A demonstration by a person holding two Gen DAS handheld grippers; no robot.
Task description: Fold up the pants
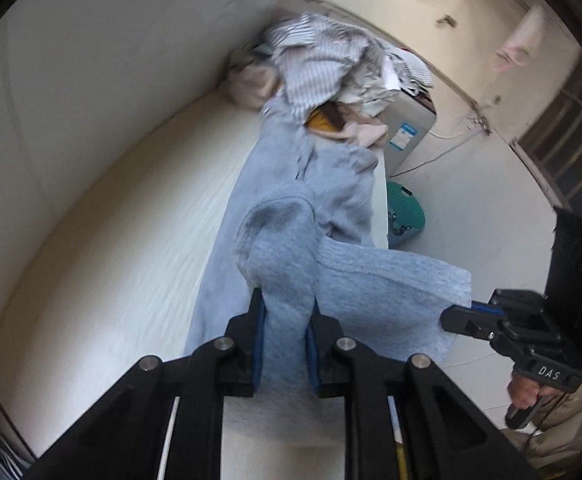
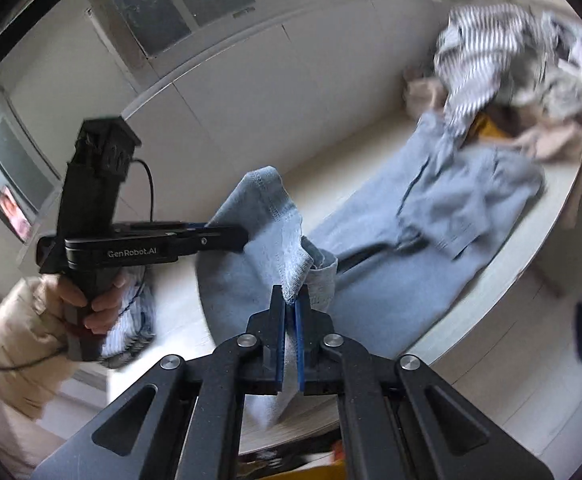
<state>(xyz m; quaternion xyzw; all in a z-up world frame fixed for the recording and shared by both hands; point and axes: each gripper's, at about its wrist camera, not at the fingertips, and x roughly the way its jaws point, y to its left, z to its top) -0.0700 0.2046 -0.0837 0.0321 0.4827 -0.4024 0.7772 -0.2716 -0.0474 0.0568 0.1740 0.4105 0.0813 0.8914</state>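
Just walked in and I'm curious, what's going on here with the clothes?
A person is folding light blue pants on a white table. Each hand holds a claw: the left claw and right claw are both shut on one end of the pants, lifted off the table. A heap of other laundry waits at the far end.

Soft even daylight, fisheye bending with dark vignetted corners, motion blur throughout
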